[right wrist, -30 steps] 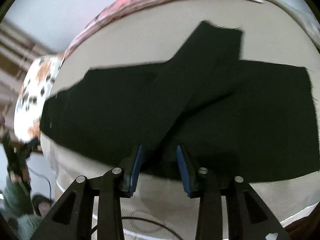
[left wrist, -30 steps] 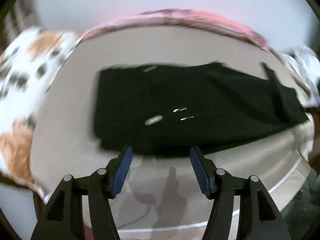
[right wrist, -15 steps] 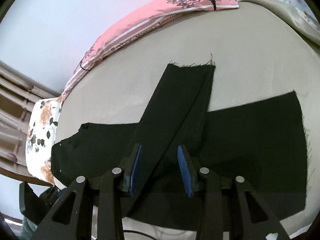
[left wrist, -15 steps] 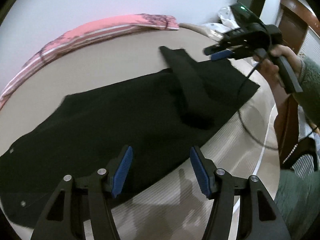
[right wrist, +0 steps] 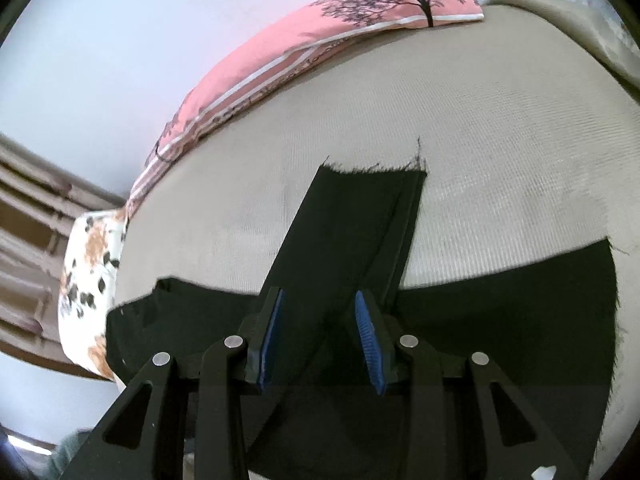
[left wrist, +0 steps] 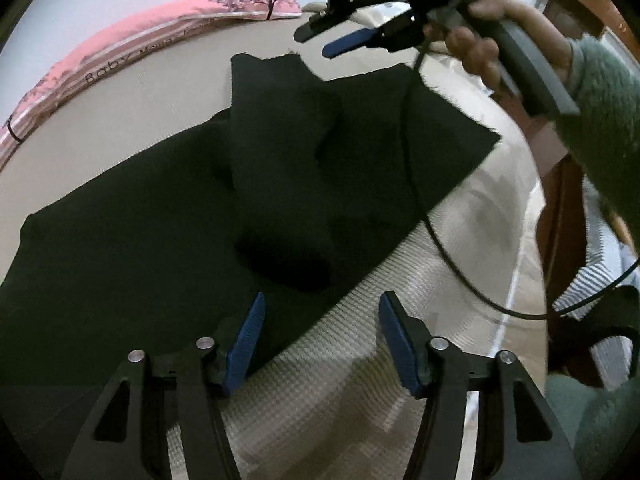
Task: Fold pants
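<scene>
Black pants [left wrist: 160,216] lie flat on a beige mattress [left wrist: 352,392]. One leg is folded back across the other and points away, its frayed hem [right wrist: 372,168] toward the far side. My left gripper [left wrist: 320,332] is open and empty, low over the pants' near edge. My right gripper [right wrist: 318,328] is open and empty, hovering above the folded leg; it also shows in the left wrist view [left wrist: 340,36], held in a hand above the leg ends.
A pink tree-print pillow [right wrist: 304,48] lies along the far edge by the wall. A floral pillow [right wrist: 88,264] sits at the left end. The right gripper's cable [left wrist: 452,256] hangs over the mattress's right edge.
The left view has swung from the waist toward the leg ends and moved closer. The right gripper has risen and pulled back above the folded leg. Both stay open.
</scene>
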`<act>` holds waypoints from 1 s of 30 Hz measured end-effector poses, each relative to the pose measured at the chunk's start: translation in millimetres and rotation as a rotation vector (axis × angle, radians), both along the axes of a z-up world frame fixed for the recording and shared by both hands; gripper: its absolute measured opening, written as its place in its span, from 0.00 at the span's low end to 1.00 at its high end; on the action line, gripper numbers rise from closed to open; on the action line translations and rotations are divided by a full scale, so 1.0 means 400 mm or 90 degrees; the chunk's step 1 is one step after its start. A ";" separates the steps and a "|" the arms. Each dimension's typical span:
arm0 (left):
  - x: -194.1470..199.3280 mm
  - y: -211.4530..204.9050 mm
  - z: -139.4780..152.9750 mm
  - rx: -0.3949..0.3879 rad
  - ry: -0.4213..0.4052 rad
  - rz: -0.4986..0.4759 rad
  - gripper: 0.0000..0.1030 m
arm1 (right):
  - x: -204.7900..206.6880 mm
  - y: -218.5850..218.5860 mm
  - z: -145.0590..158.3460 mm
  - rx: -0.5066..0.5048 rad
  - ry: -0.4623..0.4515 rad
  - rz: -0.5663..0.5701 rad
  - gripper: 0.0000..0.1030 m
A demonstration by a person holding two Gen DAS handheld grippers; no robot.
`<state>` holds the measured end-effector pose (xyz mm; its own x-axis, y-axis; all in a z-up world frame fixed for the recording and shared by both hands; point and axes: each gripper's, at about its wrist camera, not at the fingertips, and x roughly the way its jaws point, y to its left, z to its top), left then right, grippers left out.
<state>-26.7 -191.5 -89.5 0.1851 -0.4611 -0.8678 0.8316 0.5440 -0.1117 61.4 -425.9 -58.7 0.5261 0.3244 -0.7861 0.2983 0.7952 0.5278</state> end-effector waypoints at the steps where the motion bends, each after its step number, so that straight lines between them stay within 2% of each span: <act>1: 0.005 -0.009 -0.005 0.004 0.004 0.003 0.40 | 0.009 -0.010 -0.005 0.004 0.000 -0.005 0.34; 4: 0.030 -0.011 -0.015 0.001 0.023 0.021 0.27 | 0.044 -0.046 -0.029 0.025 0.004 -0.020 0.34; 7: 0.038 -0.011 -0.023 -0.007 0.037 0.029 0.24 | 0.076 -0.071 -0.059 0.047 0.015 -0.031 0.34; 18: 0.058 0.009 -0.030 -0.029 0.066 0.030 0.23 | 0.080 -0.089 -0.133 0.120 0.038 -0.038 0.34; 22: 0.062 0.012 -0.033 -0.033 0.070 0.030 0.23 | 0.064 -0.055 -0.155 0.176 0.050 0.007 0.34; 26: 0.072 0.029 -0.032 -0.037 0.075 0.030 0.23 | 0.051 -0.027 -0.156 0.178 0.026 0.040 0.34; 28: 0.074 0.028 -0.032 -0.038 0.077 0.029 0.23 | 0.051 -0.041 -0.166 0.198 0.000 0.014 0.34; 30: 0.074 0.029 -0.033 -0.040 0.079 0.030 0.23 | 0.062 -0.060 -0.170 0.184 -0.026 -0.033 0.33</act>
<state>3.0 -179.8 -102.6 0.1012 -0.5079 -0.8554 0.7829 0.5712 -0.2465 86.3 -449.8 -126.8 0.5778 0.5031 -0.6427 0.3083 0.5946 0.7426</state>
